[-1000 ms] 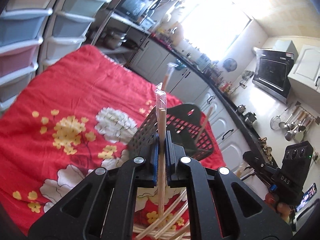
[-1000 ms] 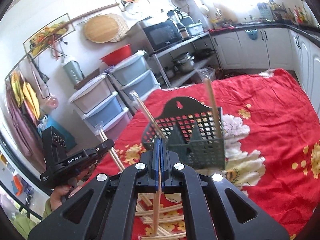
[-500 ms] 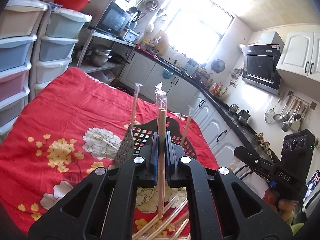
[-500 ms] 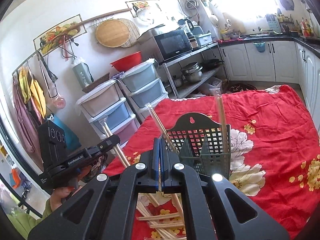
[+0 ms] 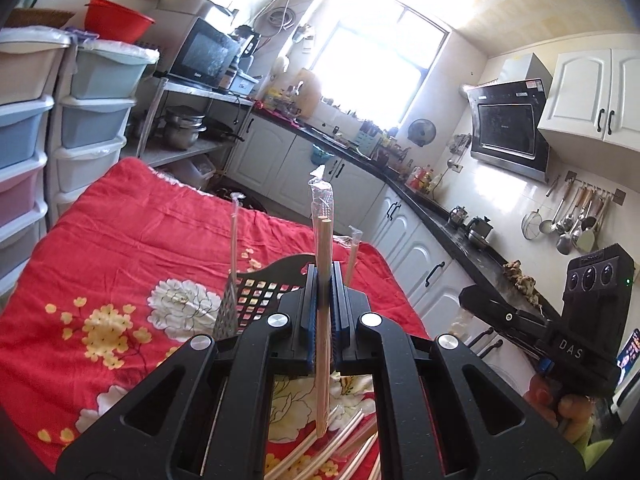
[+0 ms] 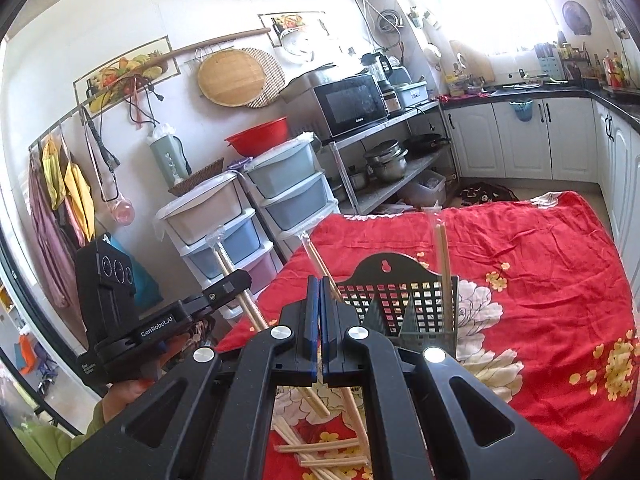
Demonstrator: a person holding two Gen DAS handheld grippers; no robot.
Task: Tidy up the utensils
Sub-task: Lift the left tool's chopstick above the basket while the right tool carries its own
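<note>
A black mesh basket [image 5: 264, 284] stands on the red flowered cloth [image 5: 132, 248], with two wrapped chopstick pairs upright in it [image 5: 233, 236] [image 5: 352, 252]. My left gripper [image 5: 323, 316] is shut on a wrapped chopstick pair [image 5: 323, 240], held upright just this side of the basket. In the right wrist view the basket [image 6: 404, 300] lies ahead. My right gripper [image 6: 320, 320] is shut, and a thin chopstick [image 6: 318, 400] hangs from below its jaws. The left gripper [image 6: 236, 280] shows there too, off to the left. Loose chopsticks [image 6: 324, 448] lie on the cloth beneath.
Plastic drawer towers [image 6: 224, 224] stand beyond the table's far left edge. A metal shelf with a microwave [image 6: 352, 104] and pots is behind them. White cabinets [image 5: 404, 248] run along the right. A person's hand [image 5: 568, 412] grips the right tool.
Both grippers have risen, each still shut on its chopsticks, and the basket now sits lower in both views. The left gripper has rolled toward level.
</note>
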